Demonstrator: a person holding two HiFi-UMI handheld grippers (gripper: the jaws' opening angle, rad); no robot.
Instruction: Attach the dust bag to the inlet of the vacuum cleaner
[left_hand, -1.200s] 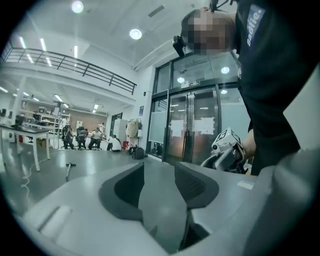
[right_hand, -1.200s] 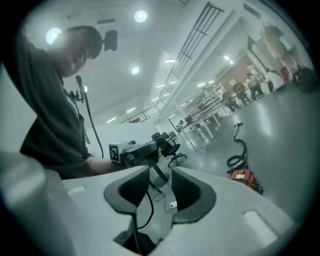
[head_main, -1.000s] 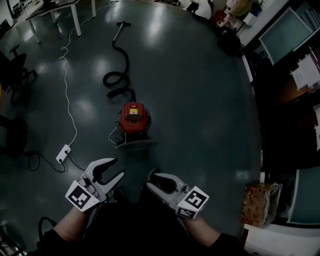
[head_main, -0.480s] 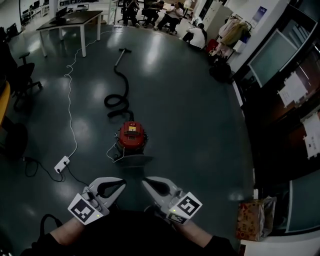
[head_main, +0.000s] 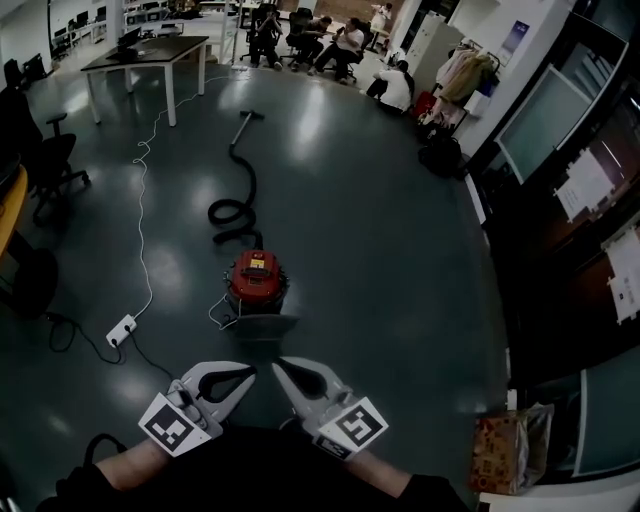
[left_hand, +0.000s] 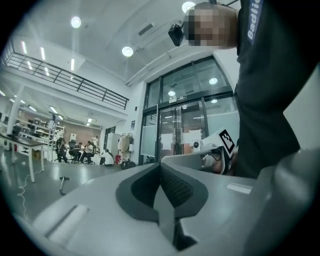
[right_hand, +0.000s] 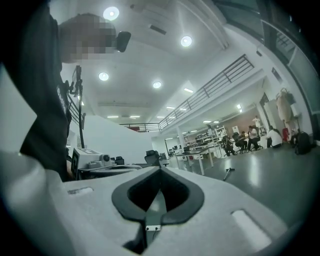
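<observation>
One camera high and looking down, two low and looking level.
The head view looks steeply down from standing height, with the vacuum cleaner (head_main: 257, 280) near its middle and the left gripper (head_main: 250, 375) and right gripper (head_main: 277, 366) close at its lower edge. Each gripper view sits just behind its own jaws and faces level across the room. All three share the distant wand (head_main: 245, 117) and seated people (head_main: 330, 40).

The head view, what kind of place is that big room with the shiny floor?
Probably a big open office or lab hall: a work table, an office chair, people seated together at the far end, and hanging coats.
</observation>
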